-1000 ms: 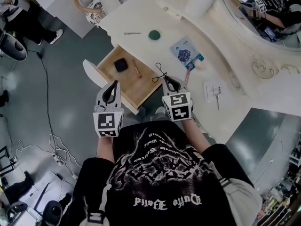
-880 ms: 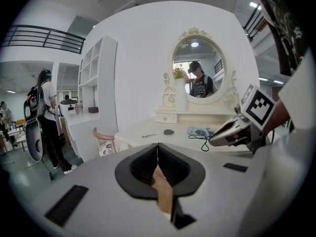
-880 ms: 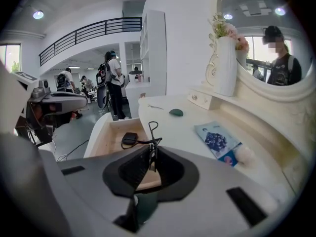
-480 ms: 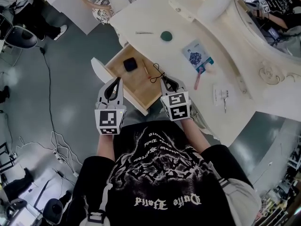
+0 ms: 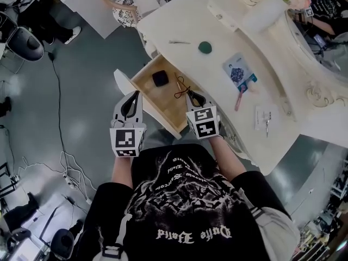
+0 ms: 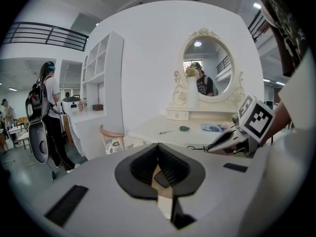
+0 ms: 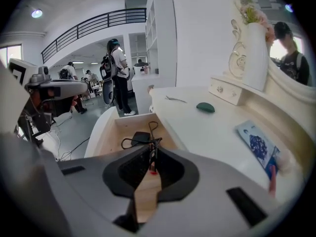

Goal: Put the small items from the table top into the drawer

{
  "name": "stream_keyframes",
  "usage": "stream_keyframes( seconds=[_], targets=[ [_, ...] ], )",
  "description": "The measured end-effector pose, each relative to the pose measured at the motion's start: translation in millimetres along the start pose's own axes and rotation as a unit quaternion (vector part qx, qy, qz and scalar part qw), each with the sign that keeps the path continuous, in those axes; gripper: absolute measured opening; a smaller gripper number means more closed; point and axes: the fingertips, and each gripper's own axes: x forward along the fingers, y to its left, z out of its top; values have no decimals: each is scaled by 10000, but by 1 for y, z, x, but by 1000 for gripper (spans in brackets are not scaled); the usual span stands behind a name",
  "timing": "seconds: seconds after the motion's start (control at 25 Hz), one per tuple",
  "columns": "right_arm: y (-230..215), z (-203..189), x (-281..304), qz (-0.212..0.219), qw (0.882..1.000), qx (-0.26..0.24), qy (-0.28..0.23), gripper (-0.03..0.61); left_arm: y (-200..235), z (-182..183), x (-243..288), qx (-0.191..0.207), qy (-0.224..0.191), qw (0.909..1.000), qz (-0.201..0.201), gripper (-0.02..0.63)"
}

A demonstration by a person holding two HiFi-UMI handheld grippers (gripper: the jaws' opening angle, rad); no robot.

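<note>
**Head view.** The left gripper [image 5: 134,95] sits left of centre, outside the open drawer [image 5: 163,101], over grey floor. The right gripper [image 5: 190,95] sits at the drawer's right edge, and a thin black looped cord [image 5: 180,86] hangs from its tips over the drawer's inside. A black square pad [image 5: 160,78] lies in the drawer. On the white table [image 5: 228,31], upper right, lie a green round item [image 5: 205,47], a printed card [image 5: 237,72] and a pink pen [image 5: 239,98].

**Left gripper view.** The left gripper [image 6: 158,146] has its jaws pressed together with nothing between them. The right gripper [image 6: 228,138] shows at the right edge.

**Right gripper view.** The right gripper [image 7: 150,148] has its jaws nearly together, pinching the cord [image 7: 153,140]. The cord's loops lie above the drawer [image 7: 130,123], near the pad [image 7: 140,136].
</note>
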Motion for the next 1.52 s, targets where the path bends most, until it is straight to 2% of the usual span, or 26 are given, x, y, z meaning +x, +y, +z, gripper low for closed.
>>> stream_keyframes(
  seconds=[0.36, 0.56, 0.84, 1.32, 1.52],
  targets=[
    [10, -3, 36, -11, 9998, 175, 116, 46, 15, -4, 9, 92, 162, 9997, -177, 15],
    [10, -7, 54, -5, 9997, 101, 241, 46, 24, 0, 9, 123, 52, 9999, 1, 15],
    [7, -19, 89, 65, 9987, 231, 454, 46, 28, -10, 14, 169, 201, 9996, -55, 15],
    [-14, -31, 120, -341, 9966, 584, 471, 47, 38, -27, 12, 187, 412, 9989, 107, 15],
    [-22, -29, 130, -469, 9952, 766, 392, 48, 38, -41, 8, 45, 558, 9983, 131, 15]
  ],
)
